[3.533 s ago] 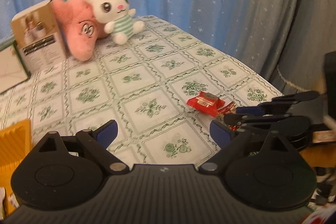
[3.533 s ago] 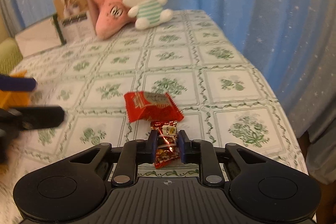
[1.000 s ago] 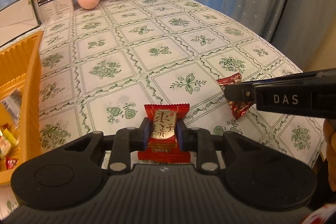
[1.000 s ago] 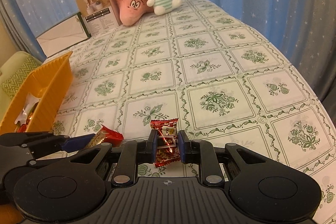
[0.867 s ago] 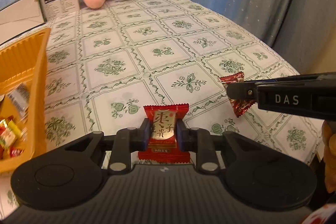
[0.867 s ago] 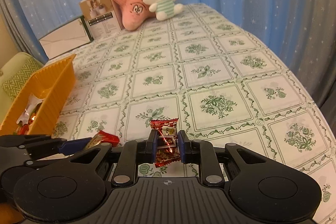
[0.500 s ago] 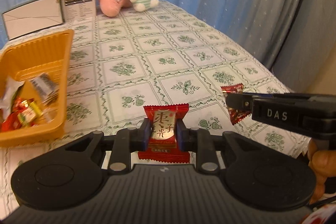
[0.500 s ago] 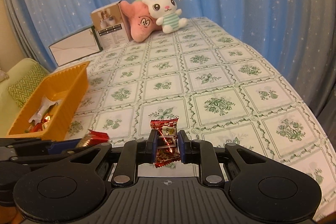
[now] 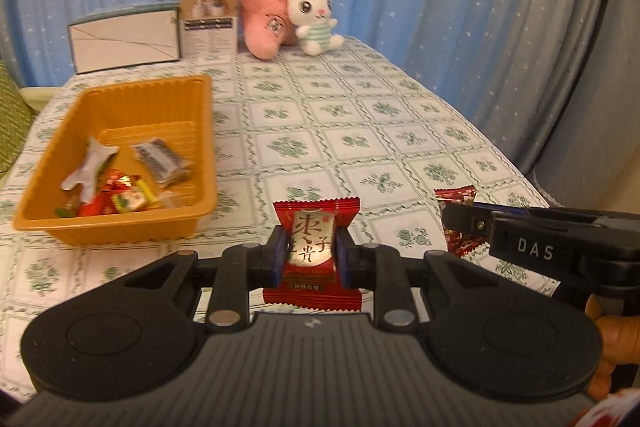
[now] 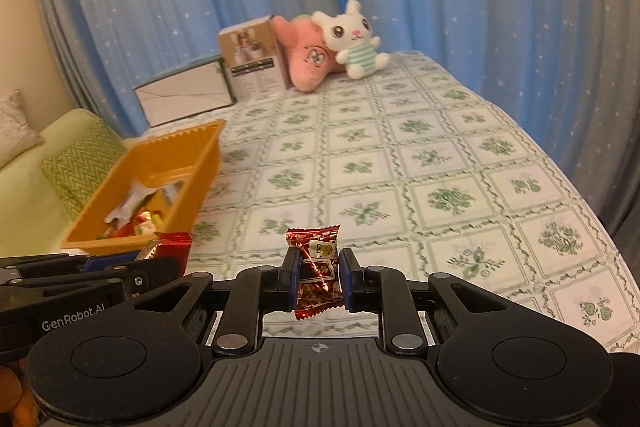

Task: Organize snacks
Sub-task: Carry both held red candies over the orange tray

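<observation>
My left gripper (image 9: 311, 258) is shut on a red snack packet with a gold label (image 9: 313, 251), held above the near part of the table. My right gripper (image 10: 319, 279) is shut on a smaller dark red foil candy (image 10: 317, 269), also lifted off the cloth. In the left wrist view the right gripper (image 9: 452, 217) shows from the side at the right with its candy (image 9: 457, 195). The left gripper's packet (image 10: 166, 247) shows at the lower left of the right wrist view. An orange tray (image 9: 66, 227) (image 10: 208, 157) with several wrapped snacks inside sits to the left.
A table with a green floral tablecloth (image 9: 360, 131) fills both views. At its far end stand a white envelope box (image 9: 124, 41), a brown carton (image 9: 208, 15), a pink plush (image 9: 264, 23) and a white bunny plush (image 9: 314, 15). Blue star curtains hang behind. A green sofa (image 10: 48, 163) lies left.
Both grippers rose and drew back from the table with their snacks still clamped. The orange tray has come fully into view on the left, and the far-end toys look smaller.
</observation>
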Available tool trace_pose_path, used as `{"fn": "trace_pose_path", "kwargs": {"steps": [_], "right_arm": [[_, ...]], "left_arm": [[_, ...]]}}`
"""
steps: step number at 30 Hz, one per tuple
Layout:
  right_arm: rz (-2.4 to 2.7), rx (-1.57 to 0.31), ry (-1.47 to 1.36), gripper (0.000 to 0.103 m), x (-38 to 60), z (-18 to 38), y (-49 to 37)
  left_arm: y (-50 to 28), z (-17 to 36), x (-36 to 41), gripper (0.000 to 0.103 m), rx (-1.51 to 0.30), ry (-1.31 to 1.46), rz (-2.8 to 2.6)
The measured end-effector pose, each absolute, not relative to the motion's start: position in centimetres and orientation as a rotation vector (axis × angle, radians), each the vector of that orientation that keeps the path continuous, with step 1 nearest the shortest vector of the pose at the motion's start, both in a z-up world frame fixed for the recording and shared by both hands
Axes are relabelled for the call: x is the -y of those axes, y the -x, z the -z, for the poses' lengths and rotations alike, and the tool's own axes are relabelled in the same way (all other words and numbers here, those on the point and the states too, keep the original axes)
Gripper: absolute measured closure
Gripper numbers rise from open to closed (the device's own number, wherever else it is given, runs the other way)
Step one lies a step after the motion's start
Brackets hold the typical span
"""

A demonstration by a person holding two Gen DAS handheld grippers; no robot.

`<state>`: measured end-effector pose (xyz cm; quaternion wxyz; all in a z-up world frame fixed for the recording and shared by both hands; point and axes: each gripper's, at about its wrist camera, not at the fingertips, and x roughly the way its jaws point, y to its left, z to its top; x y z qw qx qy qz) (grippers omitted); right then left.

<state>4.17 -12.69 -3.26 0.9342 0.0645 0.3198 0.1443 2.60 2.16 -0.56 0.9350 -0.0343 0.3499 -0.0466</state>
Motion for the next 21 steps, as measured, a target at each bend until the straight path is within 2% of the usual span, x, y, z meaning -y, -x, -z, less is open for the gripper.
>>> {"fn": "trace_pose_path", "kwargs": {"steps": [21], "right_arm": [[-0.453,-0.605,-0.062,0.082,6.1,0.0,-2.7]], "left_arm": [[1.1,-3.7,-8.6,0.080,-0.643,0.126,-0.056]]}}
